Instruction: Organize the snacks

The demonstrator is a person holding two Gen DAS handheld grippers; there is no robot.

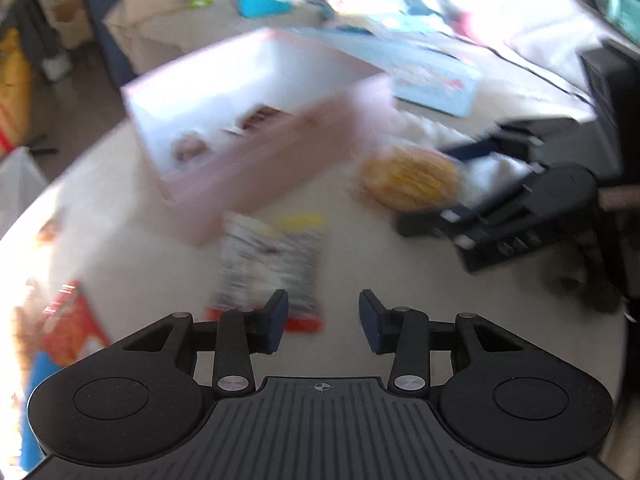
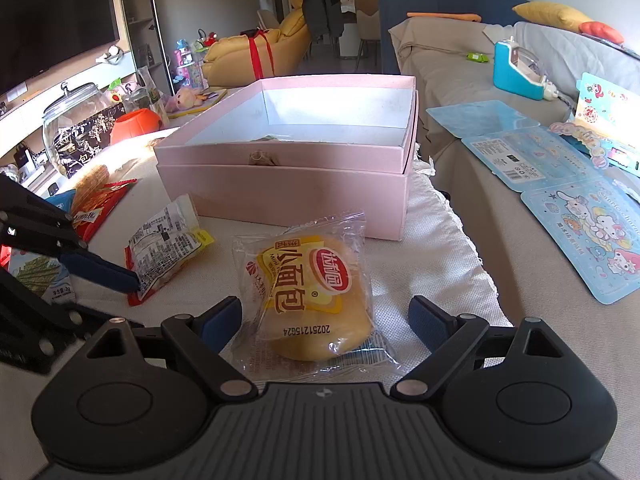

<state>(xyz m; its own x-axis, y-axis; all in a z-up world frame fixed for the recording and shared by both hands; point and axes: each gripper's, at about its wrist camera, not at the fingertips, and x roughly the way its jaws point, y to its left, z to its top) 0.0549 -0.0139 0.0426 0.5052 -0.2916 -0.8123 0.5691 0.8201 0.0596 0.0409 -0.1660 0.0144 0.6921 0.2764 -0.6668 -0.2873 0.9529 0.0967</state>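
A pink open box (image 2: pixel 288 196) stands on the table, with a few small snacks inside (image 1: pixel 192 148). A yellow wrapped bread (image 2: pixel 312 296) lies on a white cloth in front of it, between the open jaws of my right gripper (image 2: pixel 326 320), which seems not to touch it. A black-and-white snack packet (image 2: pixel 164 248) lies left of the bread. My left gripper (image 1: pixel 323 320) is open just above that packet (image 1: pixel 272 264); its view is blurred. The right gripper (image 1: pixel 472 188) shows open around the bread (image 1: pixel 408 176). The left gripper's blue fingertip (image 2: pixel 104 272) touches the packet's edge.
Red snack packets (image 2: pixel 100 204) and a seaweed packet (image 2: pixel 36 280) lie at the left. Blue cartoon card packaging (image 2: pixel 576 216) lies at the right. A glass jar (image 2: pixel 76 128), an orange bowl (image 2: pixel 136 124) and a blue dispenser (image 2: pixel 516 68) stand behind.
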